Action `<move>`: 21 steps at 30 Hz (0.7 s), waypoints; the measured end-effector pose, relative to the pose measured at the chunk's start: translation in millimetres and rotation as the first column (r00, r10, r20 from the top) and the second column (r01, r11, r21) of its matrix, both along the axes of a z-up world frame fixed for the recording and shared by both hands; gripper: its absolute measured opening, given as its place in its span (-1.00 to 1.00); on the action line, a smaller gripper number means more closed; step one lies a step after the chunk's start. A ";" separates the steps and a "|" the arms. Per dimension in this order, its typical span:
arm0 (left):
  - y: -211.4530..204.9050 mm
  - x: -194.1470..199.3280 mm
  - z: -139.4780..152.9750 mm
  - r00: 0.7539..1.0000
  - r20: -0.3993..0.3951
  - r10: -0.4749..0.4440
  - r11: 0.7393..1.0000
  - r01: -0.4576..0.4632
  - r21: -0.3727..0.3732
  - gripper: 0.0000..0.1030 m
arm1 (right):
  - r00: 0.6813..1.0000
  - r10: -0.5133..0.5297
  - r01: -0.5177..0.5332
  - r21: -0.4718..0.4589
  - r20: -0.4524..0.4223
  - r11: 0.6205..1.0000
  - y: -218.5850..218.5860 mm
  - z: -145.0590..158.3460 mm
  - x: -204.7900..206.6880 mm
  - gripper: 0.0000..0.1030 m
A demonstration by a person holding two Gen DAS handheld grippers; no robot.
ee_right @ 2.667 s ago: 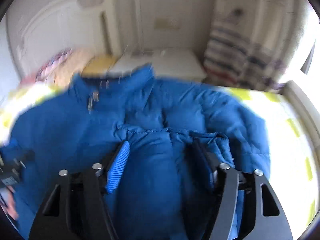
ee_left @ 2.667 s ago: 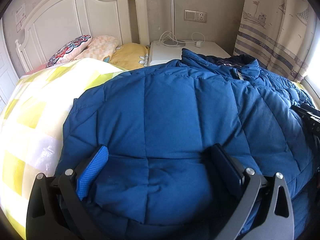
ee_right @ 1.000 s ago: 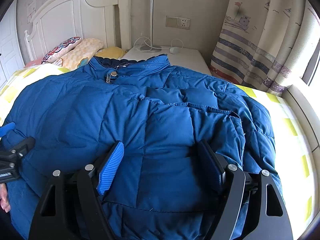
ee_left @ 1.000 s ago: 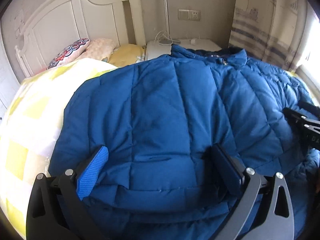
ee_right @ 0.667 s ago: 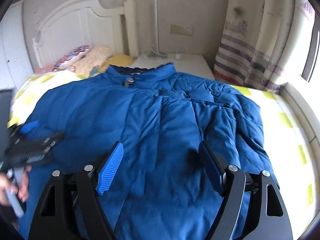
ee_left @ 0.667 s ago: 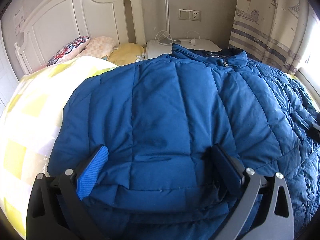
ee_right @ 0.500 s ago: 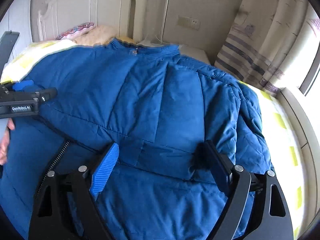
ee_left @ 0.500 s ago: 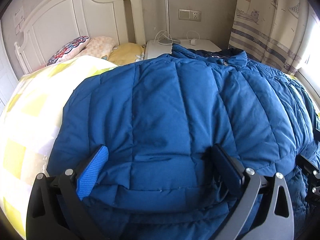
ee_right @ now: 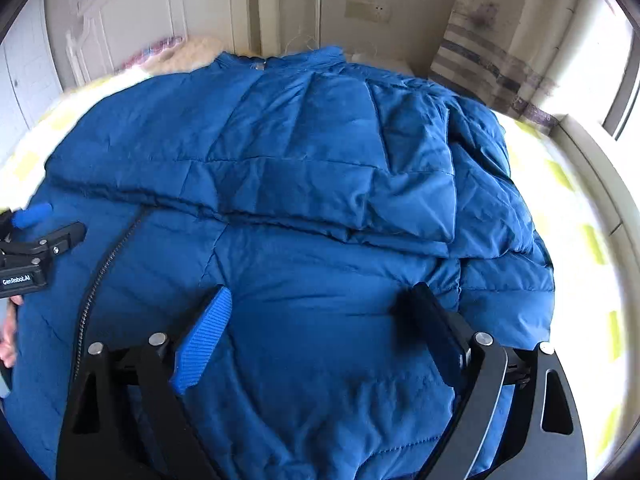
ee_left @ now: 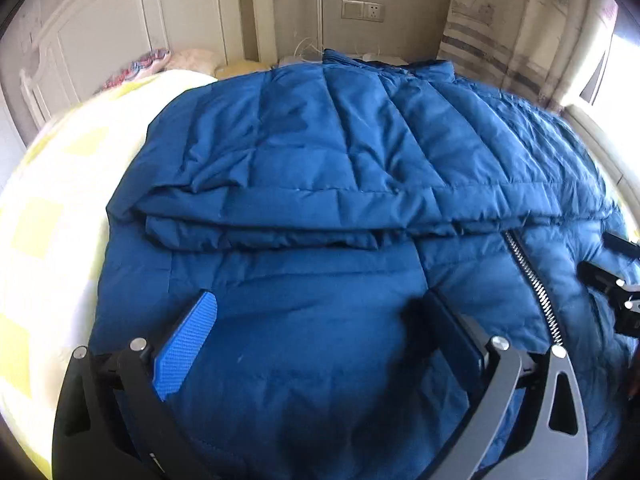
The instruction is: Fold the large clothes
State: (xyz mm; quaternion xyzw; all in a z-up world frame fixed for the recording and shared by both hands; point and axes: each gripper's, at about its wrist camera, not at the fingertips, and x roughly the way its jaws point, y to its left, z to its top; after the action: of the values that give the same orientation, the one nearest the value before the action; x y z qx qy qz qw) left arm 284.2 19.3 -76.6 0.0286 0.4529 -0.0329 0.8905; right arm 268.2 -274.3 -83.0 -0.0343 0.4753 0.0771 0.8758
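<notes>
We see the puffy blue quilted down jacket (ee_left: 320, 152) spread on the bed with the yellow-and-white checked cover (ee_left: 52, 208); its lower hem runs out of both views. Beyond the jacket, the pillows (ee_left: 160, 62) and white headboard (ee_left: 132, 20) are blurred. A second ago the jacket lay smooth; now a thick fold (ee_right: 320, 184) crosses its middle, and a metal zipper (ee_left: 532, 284) shows below the fold. The left hand-held gripper (ee_left: 320, 320) stands wide open over the jacket's slick fabric, gripping nothing. The right hand-held gripper (ee_right: 320, 312) is opening, with fabric under its jaws but not pinched
</notes>
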 end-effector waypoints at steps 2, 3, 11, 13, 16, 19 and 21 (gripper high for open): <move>-1.5 -3.5 3.0 1.000 -0.014 0.016 0.999 -0.015 0.042 0.96 | 1.000 0.004 -0.004 -0.018 -0.018 1.000 0.7 5.6 -6.2 0.68; 0.6 -8.3 5.8 1.000 -0.007 0.019 0.999 -0.018 0.045 0.96 | 1.000 0.017 -0.018 -0.018 -0.011 1.000 1.9 10.9 -14.2 0.68; 56.5 -36.8 6.4 0.994 -0.013 0.106 0.993 -0.107 -0.056 0.96 | 0.995 0.104 -0.104 0.003 0.001 0.995 -26.6 1.5 -55.8 0.70; 57.0 -46.5 10.6 0.992 -0.001 0.129 0.991 -0.129 -0.021 0.95 | 0.999 0.049 -0.049 -0.017 0.012 0.999 -26.8 12.9 -66.8 0.71; 48.2 -77.6 24.5 0.994 0.048 0.097 0.990 -0.092 -0.106 0.95 | 0.990 0.109 -0.110 0.010 0.093 0.994 -14.8 32.4 -96.1 0.71; 15.2 -95.2 16.3 1.000 0.029 0.004 0.998 -0.002 -0.059 0.96 | 0.978 0.194 -0.193 -0.018 0.077 0.981 12.4 24.2 -117.0 0.71; -9.5 -101.5 0.8 0.998 0.025 -0.055 0.996 0.053 0.066 0.96 | 0.972 0.230 -0.225 -0.078 0.055 0.971 28.6 5.2 -122.8 0.71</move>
State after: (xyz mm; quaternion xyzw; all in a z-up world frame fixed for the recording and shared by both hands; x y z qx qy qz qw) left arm 182.7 9.7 -75.8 0.0701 0.4406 -0.0416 0.8940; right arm 145.3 -245.7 -77.8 -0.1224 0.4425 0.1589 0.8741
